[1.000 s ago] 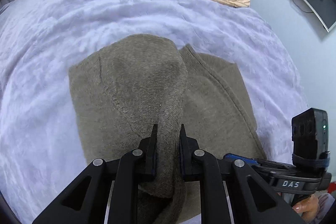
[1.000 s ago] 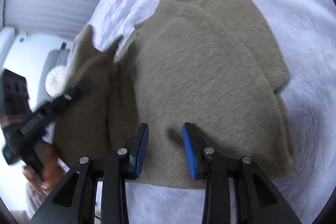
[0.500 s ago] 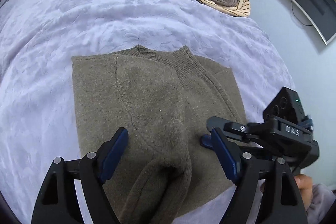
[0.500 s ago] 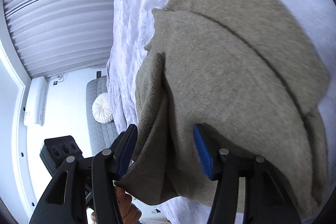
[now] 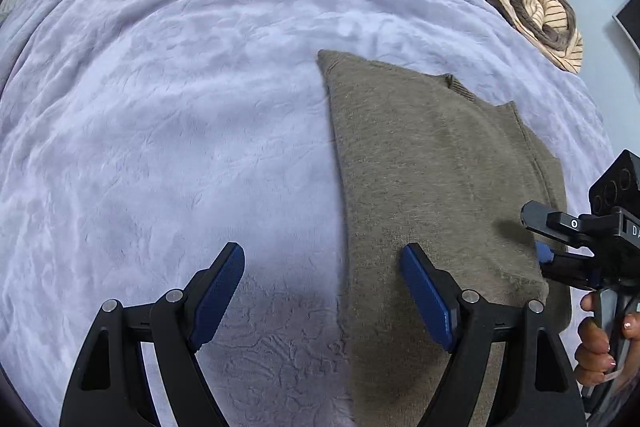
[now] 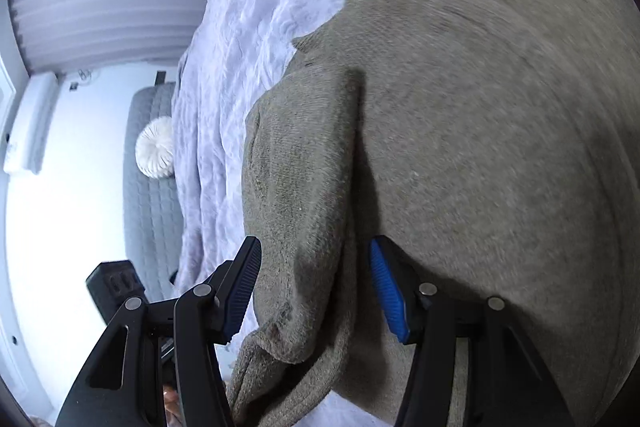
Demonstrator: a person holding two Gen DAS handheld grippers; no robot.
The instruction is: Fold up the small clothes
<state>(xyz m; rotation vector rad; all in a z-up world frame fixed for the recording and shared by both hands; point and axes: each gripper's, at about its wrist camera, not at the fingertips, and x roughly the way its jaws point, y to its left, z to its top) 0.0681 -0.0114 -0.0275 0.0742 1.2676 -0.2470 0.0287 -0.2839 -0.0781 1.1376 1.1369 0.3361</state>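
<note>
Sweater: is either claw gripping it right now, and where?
Neither. The left claw is open beside the sweater; the right claw straddles the folded sleeve, pads off it.

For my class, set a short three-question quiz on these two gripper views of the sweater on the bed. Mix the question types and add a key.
1. True or false: the left gripper is clamped on the sweater.
2. What does the sweater lie on? A) a wooden table B) a lavender blanket C) a tiled floor
3. Fill in: between the right gripper's open fingers lies the sweater's ____.

Key
1. False: its jaws stand open, one finger over the blanket and one over the sweater's edge.
2. B
3. Sleeve: it lies folded over the body, and the pads do not press on it.
</note>
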